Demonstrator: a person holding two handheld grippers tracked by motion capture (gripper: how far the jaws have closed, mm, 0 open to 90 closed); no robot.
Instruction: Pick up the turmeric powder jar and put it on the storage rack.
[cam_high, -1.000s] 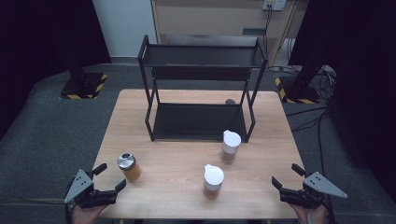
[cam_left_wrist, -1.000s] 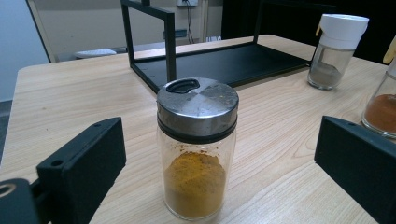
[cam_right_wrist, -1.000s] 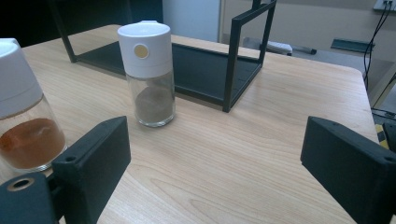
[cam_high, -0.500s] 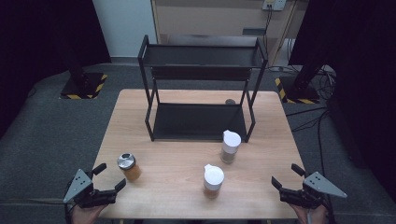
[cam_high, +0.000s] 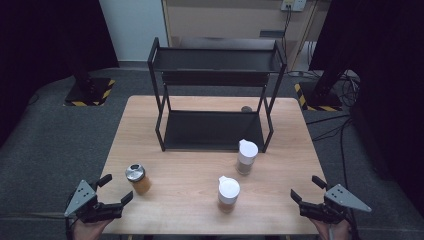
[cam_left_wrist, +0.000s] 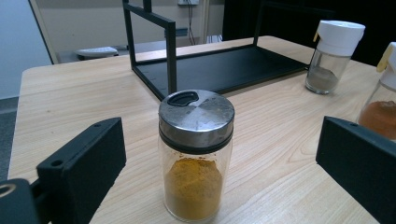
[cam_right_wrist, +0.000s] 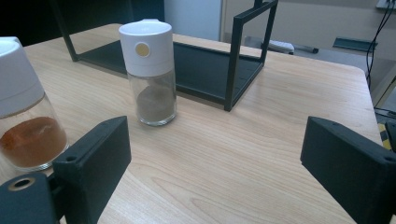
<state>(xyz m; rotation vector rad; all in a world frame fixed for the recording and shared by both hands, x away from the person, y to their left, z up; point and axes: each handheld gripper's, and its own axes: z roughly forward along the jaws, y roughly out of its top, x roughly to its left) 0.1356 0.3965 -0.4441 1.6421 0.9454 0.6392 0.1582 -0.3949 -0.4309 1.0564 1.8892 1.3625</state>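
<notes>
Three spice jars stand on the wooden table. A metal-lidded jar of yellow powder sits front left, straight ahead of my left gripper, which is open with the jar just beyond its jaws. A white-capped jar of orange powder stands front centre. A white-capped jar of grey powder stands farther back. My right gripper hangs open at the front right corner, empty.
A black two-tier metal rack stands at the back of the table, its lower shelf bare. A small dark disc lies behind it. Dark floor and yellow-black striped stand bases surround the table.
My left gripper has drifted slightly to the right toward the yellow powder jar. The right gripper and the jars have stayed put.
</notes>
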